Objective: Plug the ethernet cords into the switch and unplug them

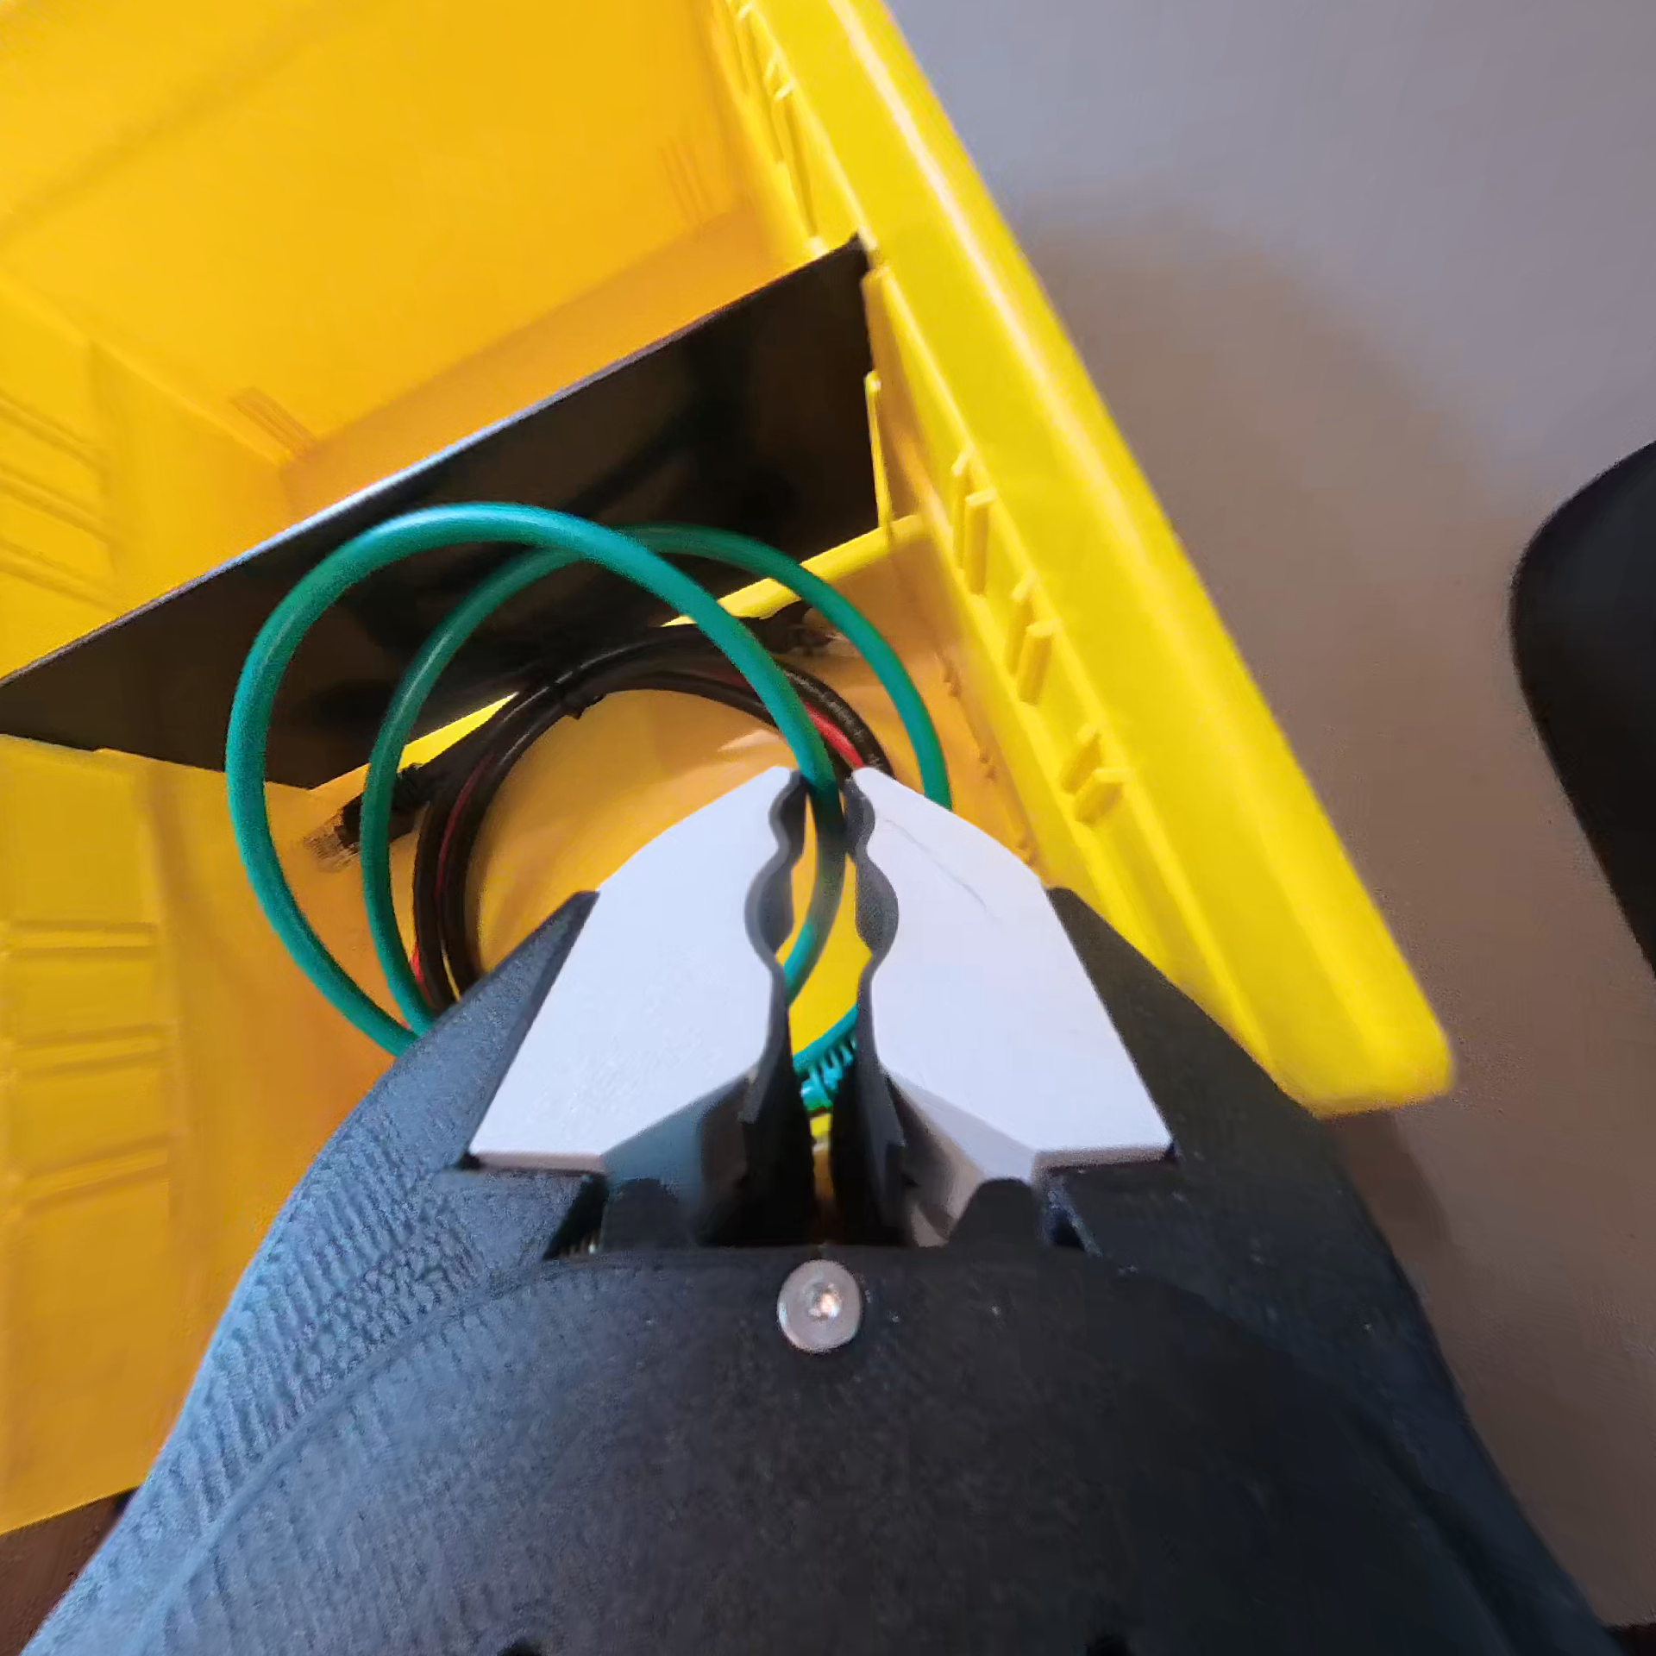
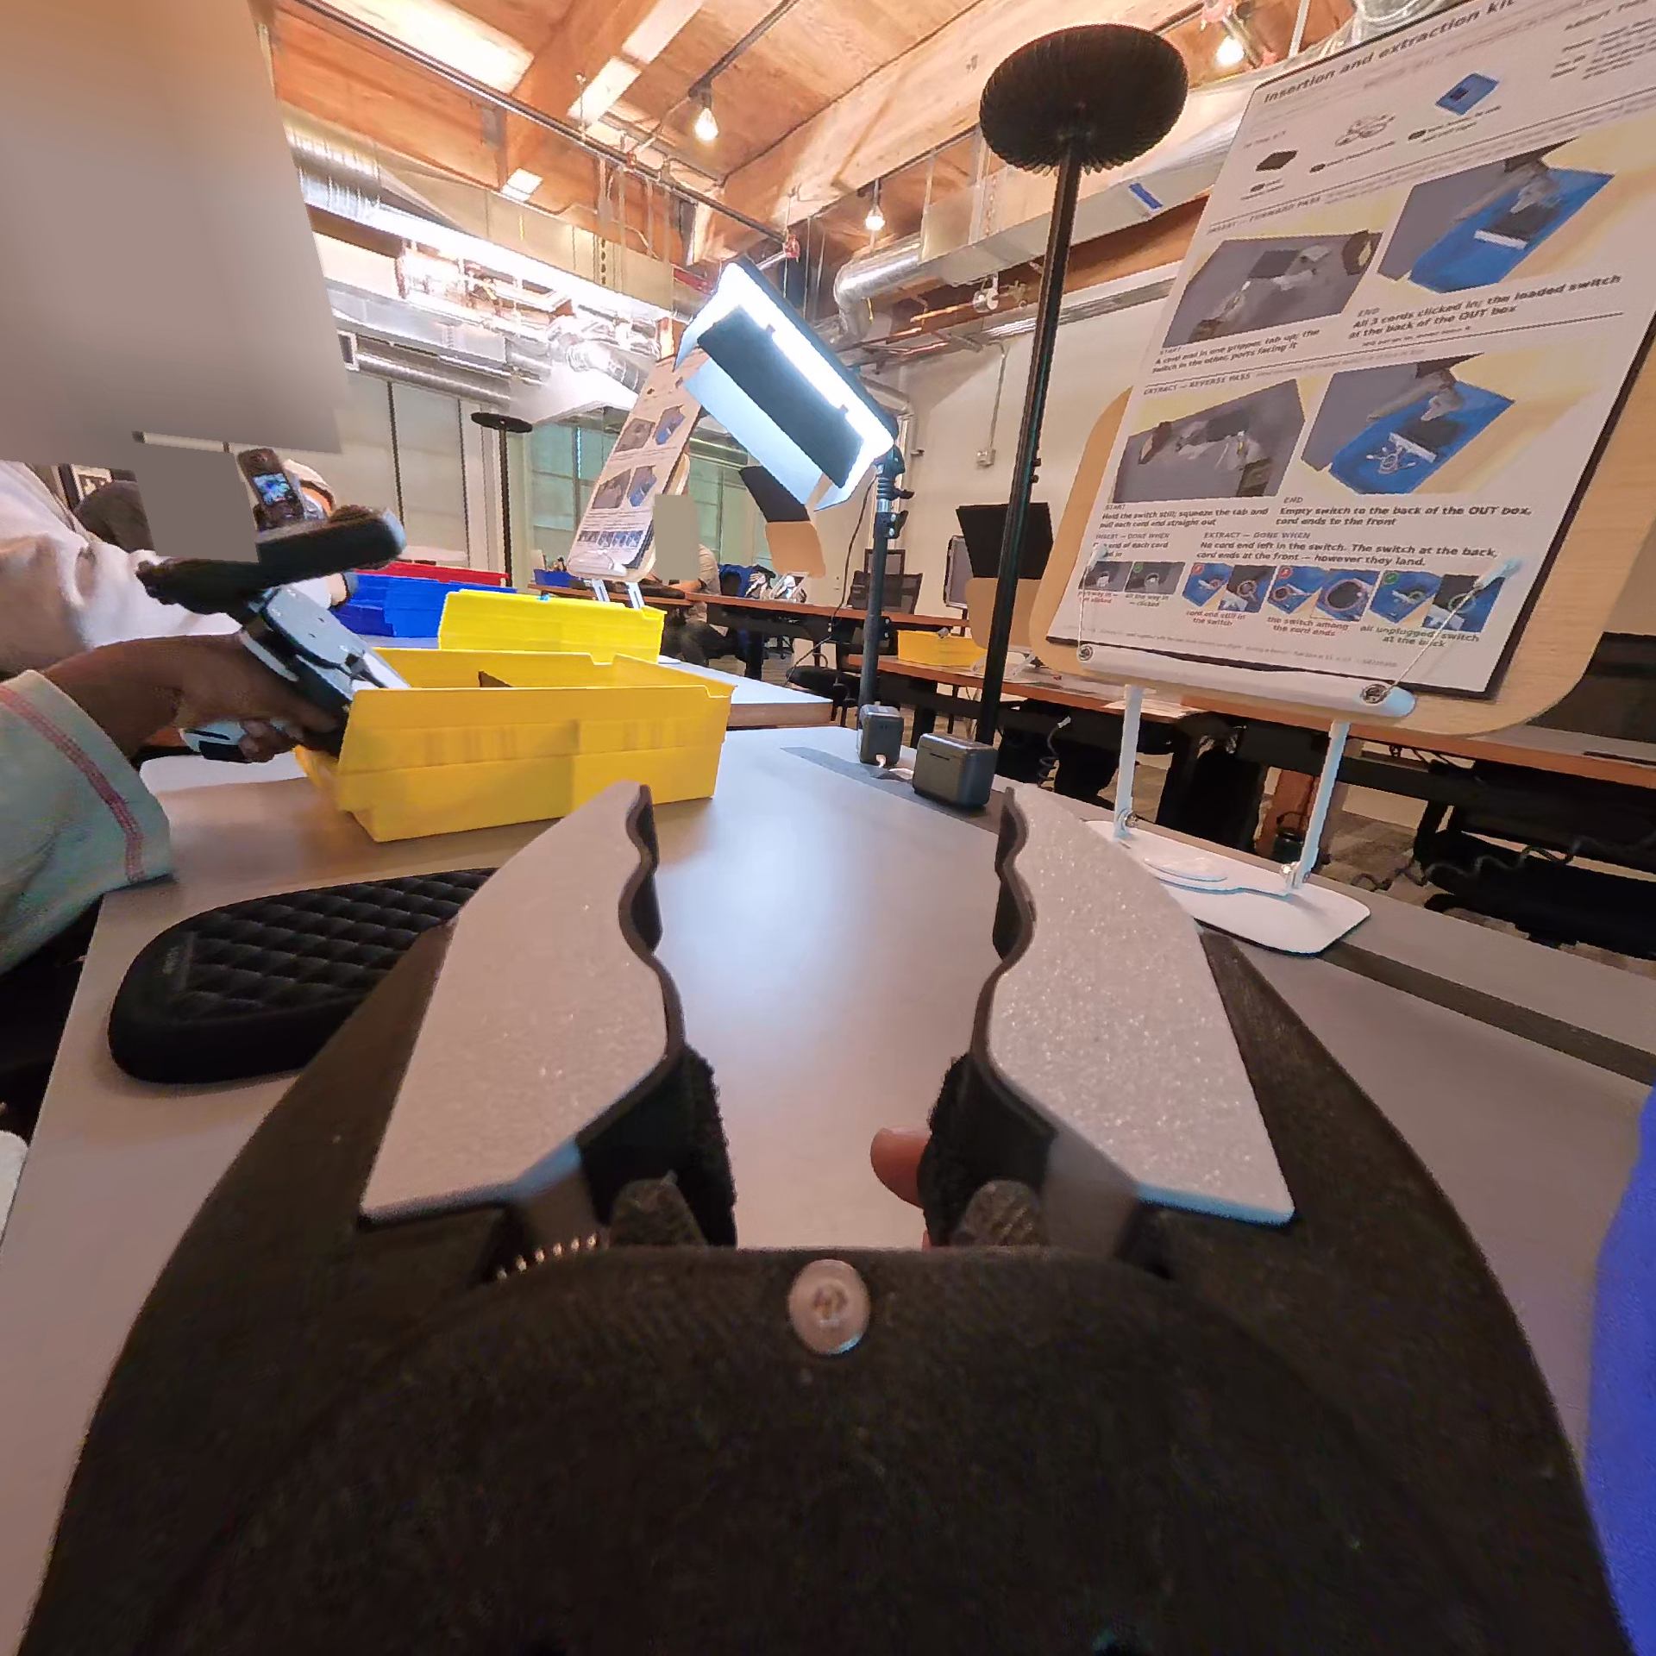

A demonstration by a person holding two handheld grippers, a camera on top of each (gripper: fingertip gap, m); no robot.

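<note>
In the left wrist view my left gripper [image 1: 823, 793] is shut on a coiled green ethernet cord [image 1: 305, 618], pinching it between the grey fingers [image 1: 663, 968] inside the yellow bin [image 1: 1120, 717]. The cord's plug end shows low between the jaws. A black and red cord coil [image 1: 556, 708] lies under the green loops. A black divider plate [image 1: 502, 538] crosses the bin. In the right wrist view my right gripper [image 2: 820, 806] is open and empty above the grey table [image 2: 806, 941]. The left gripper [image 2: 305, 645] shows far left at the yellow bin [image 2: 538, 744]. No switch is clearly visible.
A black quilted pad [image 2: 269, 959] lies at the left on the table. An instruction board on a white stand [image 2: 1326, 430] stands at the right. A black pole on a clamp [image 2: 1013, 502] and a panel light [image 2: 789, 394] rise behind. More yellow and blue bins [image 2: 547, 618] sit farther back. My hands' fingertips stand some 45 centimetres from each other.
</note>
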